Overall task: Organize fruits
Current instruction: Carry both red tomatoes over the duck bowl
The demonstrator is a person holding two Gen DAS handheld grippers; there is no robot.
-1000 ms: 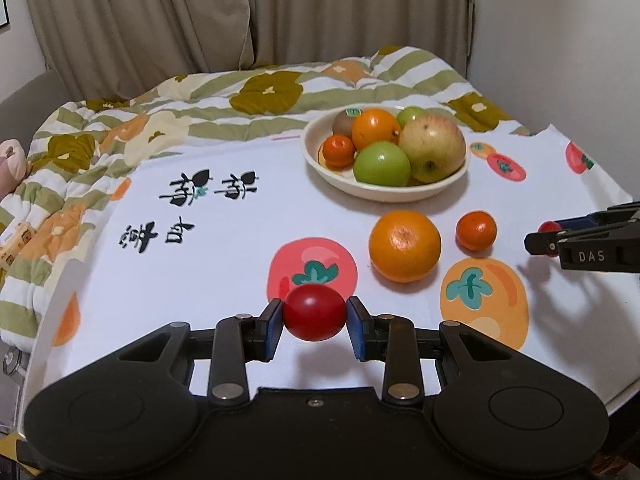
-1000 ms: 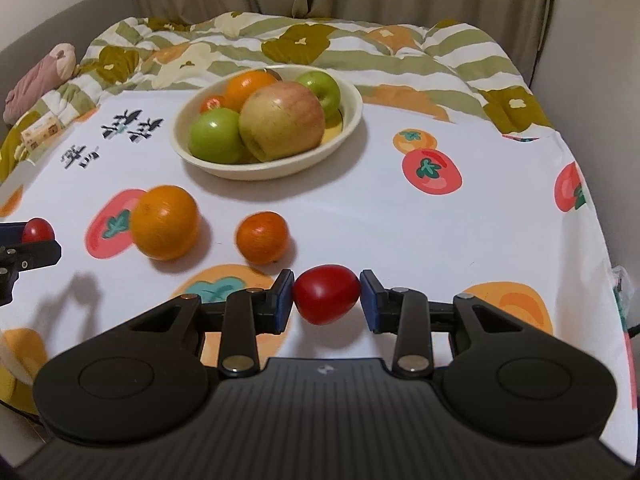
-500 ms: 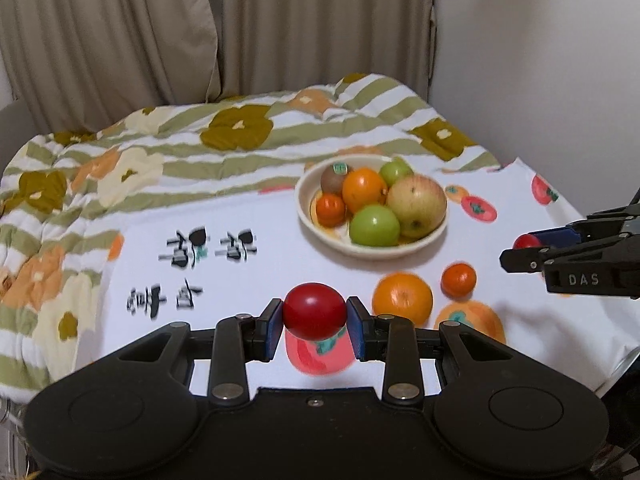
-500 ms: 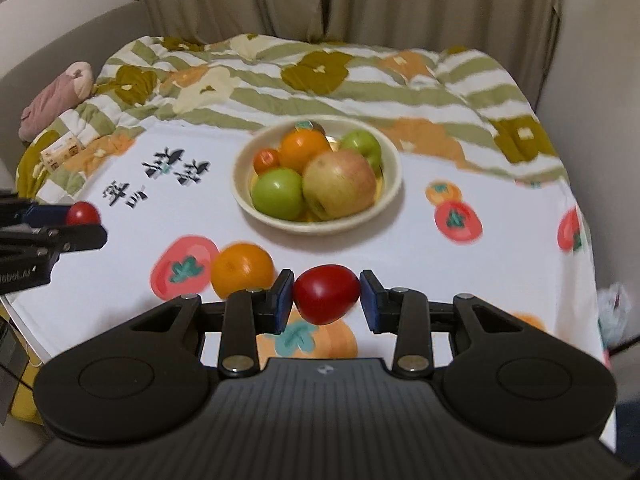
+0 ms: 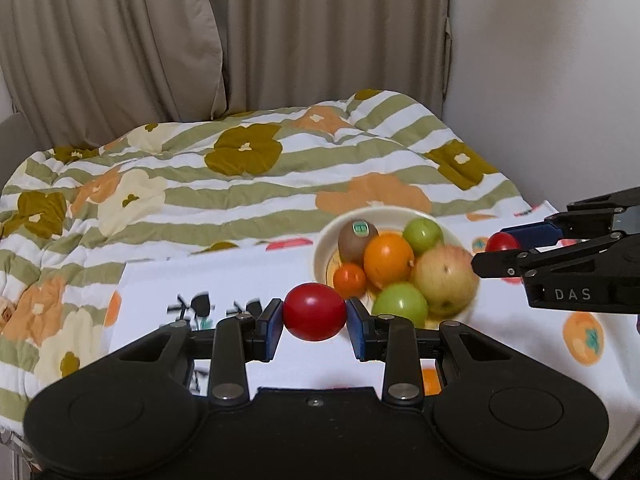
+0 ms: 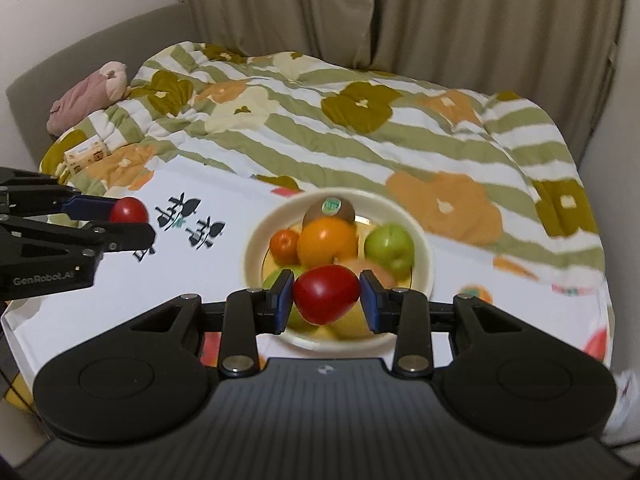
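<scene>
While the bowl (image 6: 420,236) awaited more fruit, left gripper (image 5: 315,317) and right gripper (image 6: 326,300) each clamped a red tomato (image 5: 315,312), seemingly for delivery.

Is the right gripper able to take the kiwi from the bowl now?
Probably not. The right gripper is shut on a red tomato, so its jaws are full. The kiwi lies at the far side of the bowl, behind the orange.

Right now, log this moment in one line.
left gripper: shut on red tomato | right gripper: shut on red fruit | bowl: ahead, holding fruit
</scene>
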